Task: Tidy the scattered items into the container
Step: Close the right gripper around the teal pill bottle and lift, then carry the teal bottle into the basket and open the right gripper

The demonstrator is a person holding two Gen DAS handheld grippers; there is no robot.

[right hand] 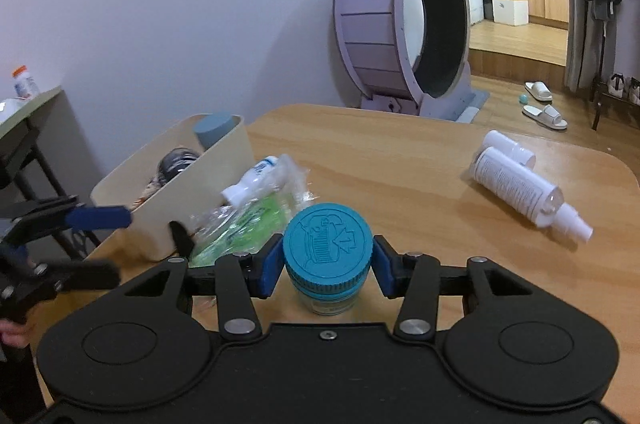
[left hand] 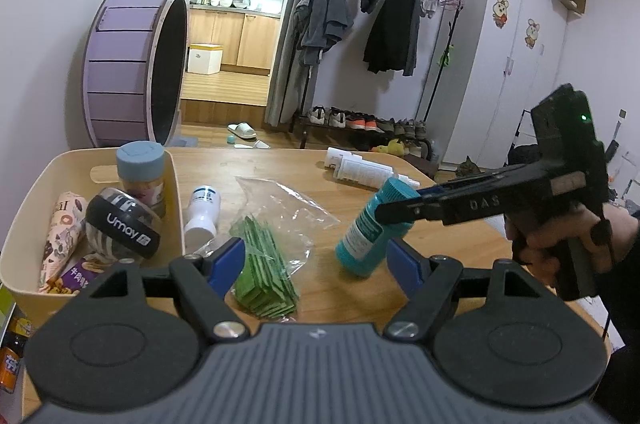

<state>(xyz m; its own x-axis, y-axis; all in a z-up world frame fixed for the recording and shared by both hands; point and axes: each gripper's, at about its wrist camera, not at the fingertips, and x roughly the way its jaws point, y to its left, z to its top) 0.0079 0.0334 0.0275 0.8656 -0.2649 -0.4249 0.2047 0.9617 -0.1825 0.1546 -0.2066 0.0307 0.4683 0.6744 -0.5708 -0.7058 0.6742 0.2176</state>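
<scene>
The right gripper (right hand: 328, 266) pinches the teal bottle (right hand: 327, 244) by its ribbed cap between both fingers, tilted just above the tabletop (right hand: 400, 160). The left gripper (left hand: 318, 260) hovers spread over the bagged green sheets (left hand: 266, 274), beside the cream container (left hand: 176, 192).

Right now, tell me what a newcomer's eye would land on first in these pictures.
First, the teal bottle at the near middle of the wooden table, tilted, its cap clamped in the right gripper. Next, the cream bin at the table's left, already holding a jar and snack packets, with a bag of green sheets lying beside it under the open left gripper. Behind stands a big purple wheel against the wall.
</scene>
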